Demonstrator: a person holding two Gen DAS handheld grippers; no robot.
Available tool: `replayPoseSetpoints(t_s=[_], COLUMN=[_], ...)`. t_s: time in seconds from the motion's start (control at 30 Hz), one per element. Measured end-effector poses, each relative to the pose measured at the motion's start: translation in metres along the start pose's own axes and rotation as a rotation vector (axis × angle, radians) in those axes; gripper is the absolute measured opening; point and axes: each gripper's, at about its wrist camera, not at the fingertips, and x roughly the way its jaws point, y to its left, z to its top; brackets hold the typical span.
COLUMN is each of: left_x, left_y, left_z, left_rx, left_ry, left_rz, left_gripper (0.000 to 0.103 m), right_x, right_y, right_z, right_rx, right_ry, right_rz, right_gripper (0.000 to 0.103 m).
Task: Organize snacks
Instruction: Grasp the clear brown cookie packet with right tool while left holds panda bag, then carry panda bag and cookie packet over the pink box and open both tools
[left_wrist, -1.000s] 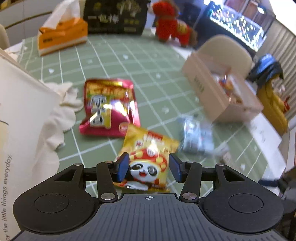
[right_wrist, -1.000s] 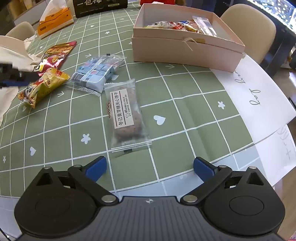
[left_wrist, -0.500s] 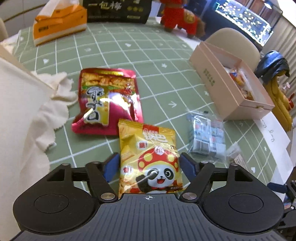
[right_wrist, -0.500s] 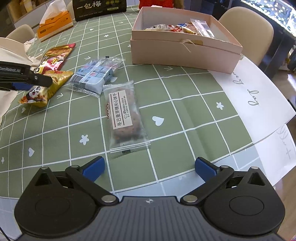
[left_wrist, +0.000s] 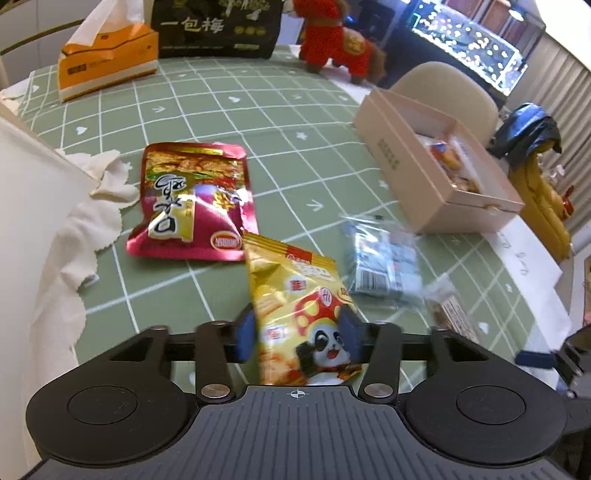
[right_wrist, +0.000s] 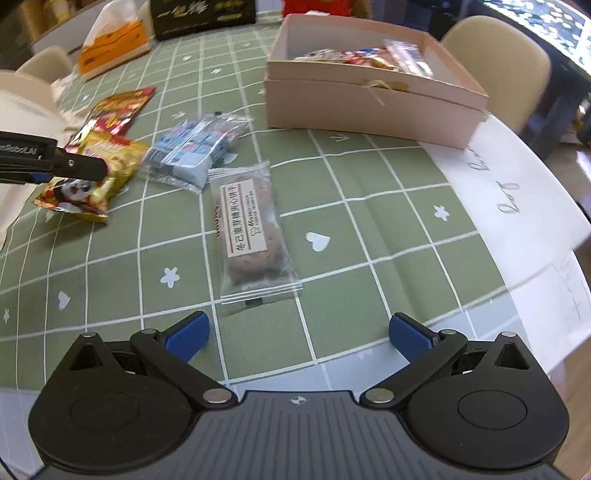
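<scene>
closing of the left gripper (left_wrist: 300, 338) around the near end of the yellow panda snack bag (left_wrist: 295, 302), blue pads at either side and pressing in on the crinkled foil, likely gripped at the end so as to carry it flat toward the box; seen from the right wrist too, bag (right_wrist: 92, 177) caught by the black finger and seeming just raised off the tablecloth (right_wrist: 369, 229)

kept wide apart and empty, right gripper (right_wrist: 297, 334), hovering low over the wrapped biscuit bar (right_wrist: 251, 236), probably waiting as next pick

just beyond the yellow bag, red snack bag (left_wrist: 192, 203) lying flat, almost touching its far corner; to the right, clear pack of small blue sweets (left_wrist: 384, 262), directly between the yellow bag and the pink box (left_wrist: 406, 173), so needing a lift over rather than a slide

box open, already holding several wrapped snacks, room left inside

at left, cream cloth (left_wrist: 74, 236) spilling onto the table, near but clear of the grip

farthest, orange tissue box (left_wrist: 107, 62), black bag (left_wrist: 218, 27) and red plush toy (left_wrist: 336, 40), well apart from the route
</scene>
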Motion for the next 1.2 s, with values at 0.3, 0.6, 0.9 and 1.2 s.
replayPoseSetpoints(t_s=[0.3,0.6,0.9,1.2], left_x=[-0.027,-0.007,0.027,0.03], left_y=[-0.002,-0.012,-0.043,-0.056], left_z=[-0.023,-0.021,-0.007,-0.008], left_rx=[-0.044,-0.05,-0.013,-0.097], left_ry=[-0.025,0.007,0.037,0.058], left_rz=[-0.044,-0.051,-0.066,-0.075], left_gripper=[0.033,0.041,0.061,0.045], right_x=[-0.004,0.02,0.013,0.011], right_y=[0.021,0.042,0.037,-0.004], right_z=[0.046,0.049,0.04,0.051], right_rx=[-0.074,-0.081,-0.116,-0.16], right_ry=[-0.079,-0.063,-0.058,-0.039], right_rz=[0.024,0.04,0.053,0.093], right_gripper=[0.095,0.072,0.071,0.037])
